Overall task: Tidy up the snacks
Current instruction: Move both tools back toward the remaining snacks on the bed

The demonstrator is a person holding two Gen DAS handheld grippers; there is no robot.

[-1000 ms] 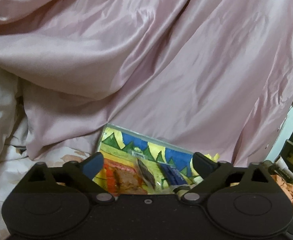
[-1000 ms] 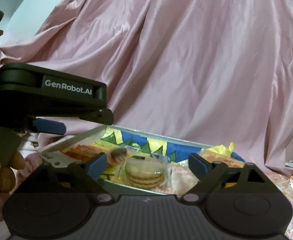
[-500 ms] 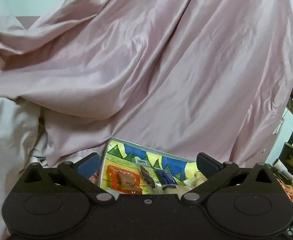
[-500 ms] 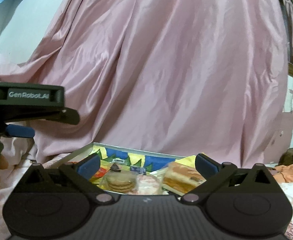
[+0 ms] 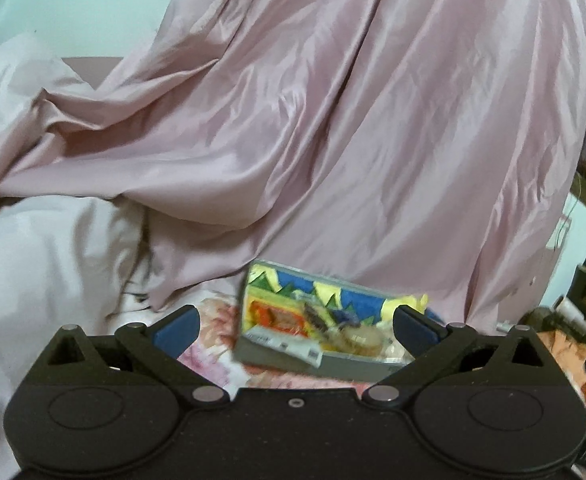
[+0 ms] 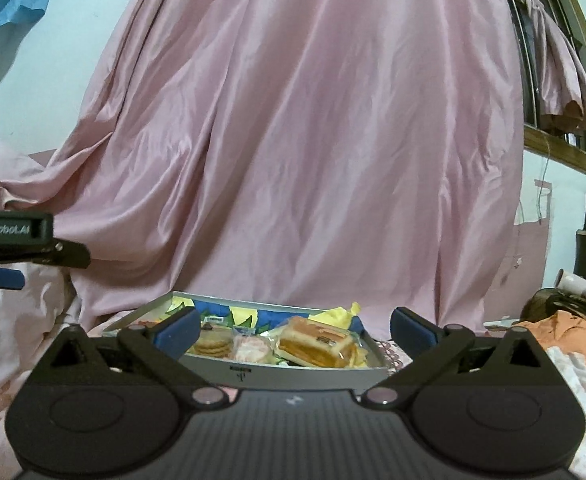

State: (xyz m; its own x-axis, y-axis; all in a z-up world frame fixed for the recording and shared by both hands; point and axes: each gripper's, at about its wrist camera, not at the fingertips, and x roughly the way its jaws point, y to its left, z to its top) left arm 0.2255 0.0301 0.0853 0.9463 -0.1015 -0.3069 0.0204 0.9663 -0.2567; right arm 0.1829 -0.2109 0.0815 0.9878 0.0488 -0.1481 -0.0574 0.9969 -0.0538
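Pink satin drapes point(image 6: 293, 140) fill the background behind a bed point(image 5: 221, 360) with a flowered sheet, where a shallow grey tray point(image 6: 285, 372) with a bright painted floor sits.

Nearest the lens, the right gripper point(image 6: 293, 330) stands released, its jaws having just finished spreading, with nothing between the blue pads. The tray lies just ahead of and below it, framed between the two fingers. The left gripper point(image 5: 293, 326) is likewise released, jaws just widened and empty; in its view the tray point(image 5: 277, 354) sits ahead and slightly toward its right finger. That left gripper point(image 6: 1, 276) also shows at the left edge of the right view, well apart from the tray.

By my reading, the task looks close to done: every snack I can see is already inside the tray, and none lies loose on the sheet in either view. Neither gripper carries anything. What may remain is only tidying within the tray, though parts of it are hidden behind the gripper bodies.

Counting in the right view, near to far: one stack of round biscuits point(image 6: 212, 343) in clear wrap by the left finger, one pinkish packet point(image 6: 251, 350) beside it, one wrapped sandwich cake point(image 6: 317, 346) toward the right finger, and one yellow wrapper point(image 6: 341, 314) at the far wall. The left view adds one red-orange packet point(image 5: 273, 314) and one or two small dark packets, too blurred to count surely.
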